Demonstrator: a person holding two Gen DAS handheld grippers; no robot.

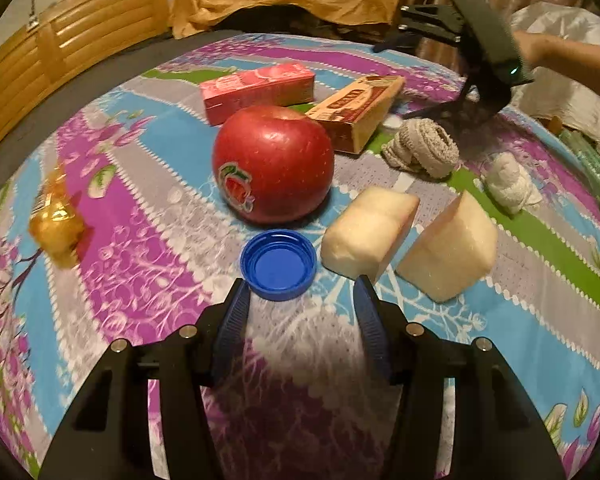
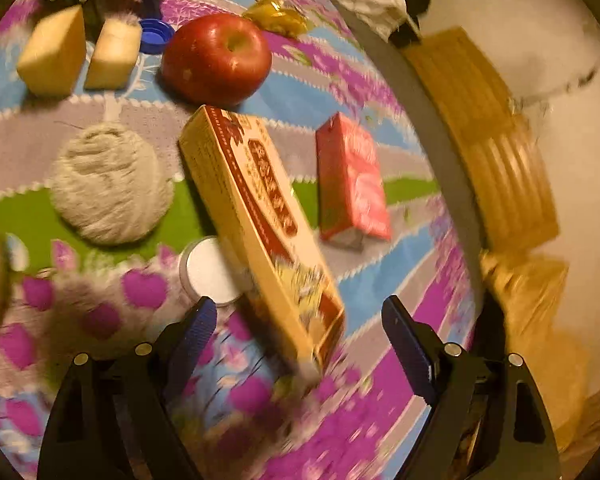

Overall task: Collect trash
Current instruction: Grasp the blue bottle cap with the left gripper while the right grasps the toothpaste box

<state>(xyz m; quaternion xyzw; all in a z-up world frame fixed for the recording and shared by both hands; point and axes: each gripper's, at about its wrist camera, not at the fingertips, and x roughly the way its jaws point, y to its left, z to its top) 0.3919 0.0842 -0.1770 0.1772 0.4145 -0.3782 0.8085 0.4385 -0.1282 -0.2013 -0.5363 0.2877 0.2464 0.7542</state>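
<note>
Left gripper (image 1: pixel 302 304) hovered part-spread and empty just short of the blue cap (image 1: pixel 278 264) beside the apple (image 1: pixel 273 163), while right gripper (image 2: pixel 300 328) gaped empty around the tan carton's (image 2: pixel 260 216) near end, likely lining up grasps.

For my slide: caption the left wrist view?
Open left gripper nears a blue plastic bottle cap beside a red apple.

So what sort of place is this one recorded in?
Most likely a home dining area: a round table under a flowered cloth, a slatted wooden chair pushed up to it, and household odds on top, such as an apple and a pink carton.
</note>
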